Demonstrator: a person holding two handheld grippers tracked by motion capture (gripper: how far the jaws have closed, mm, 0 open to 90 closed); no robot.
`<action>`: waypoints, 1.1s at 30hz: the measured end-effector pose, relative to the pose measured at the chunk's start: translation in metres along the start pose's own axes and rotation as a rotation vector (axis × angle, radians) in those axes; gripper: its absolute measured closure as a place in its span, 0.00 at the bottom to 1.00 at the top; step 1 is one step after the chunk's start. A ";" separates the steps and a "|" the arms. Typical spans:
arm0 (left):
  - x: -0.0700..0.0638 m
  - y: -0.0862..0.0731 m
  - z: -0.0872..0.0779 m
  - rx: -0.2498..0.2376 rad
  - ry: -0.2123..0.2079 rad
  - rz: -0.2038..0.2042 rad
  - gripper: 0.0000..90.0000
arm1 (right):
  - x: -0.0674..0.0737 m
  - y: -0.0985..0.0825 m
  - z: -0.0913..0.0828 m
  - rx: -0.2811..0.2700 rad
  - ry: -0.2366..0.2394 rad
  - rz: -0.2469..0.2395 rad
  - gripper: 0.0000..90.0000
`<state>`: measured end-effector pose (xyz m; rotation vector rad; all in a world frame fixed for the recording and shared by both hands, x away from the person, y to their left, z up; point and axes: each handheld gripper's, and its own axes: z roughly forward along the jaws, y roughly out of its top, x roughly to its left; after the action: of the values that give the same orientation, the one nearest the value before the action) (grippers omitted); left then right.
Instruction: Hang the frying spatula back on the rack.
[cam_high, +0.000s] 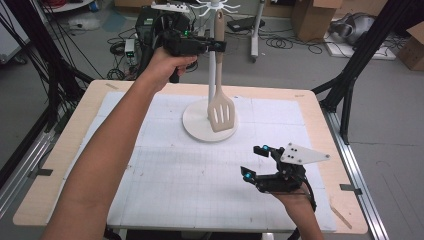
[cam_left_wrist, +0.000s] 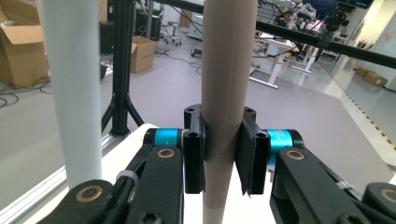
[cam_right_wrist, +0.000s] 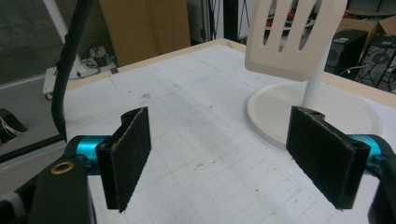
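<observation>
Beige, white and black over a pale grid

We see a beige slotted spatula (cam_high: 220, 112) with a tan handle, a white stand (cam_high: 210, 122) with a round cream base, and black grippers (cam_high: 218, 46) with turquoise joints; our white mat (cam_high: 165, 175) bears a faint grey grid on a light wooden table (cam_high: 45, 165), while the right gripper (cam_high: 255, 162) carries a grey plate.

Light wooden table (cam_high: 65, 150) across the frame's middle, white gridded mat (cam_high: 190, 175) covering most of it, round white stand base (cam_high: 200, 122) upper centre — resting on the mat.
</observation>
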<state>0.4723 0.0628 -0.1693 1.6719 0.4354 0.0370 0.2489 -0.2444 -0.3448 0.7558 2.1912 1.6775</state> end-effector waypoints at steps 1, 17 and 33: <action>0.001 -0.001 0.000 0.002 -0.001 -0.003 0.83 | 0.000 0.000 0.000 -0.001 0.000 0.003 0.23; 0.003 -0.006 0.007 0.013 0.055 -0.015 0.82 | -0.004 -0.004 -0.003 0.004 -0.016 0.017 0.23; -0.009 -0.016 -0.002 0.016 0.220 0.042 0.53 | -0.005 -0.005 -0.005 0.007 -0.026 0.022 0.23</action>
<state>0.4588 0.0636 -0.1819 1.6997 0.5671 0.2510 0.2492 -0.2516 -0.3486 0.8026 2.1803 1.6615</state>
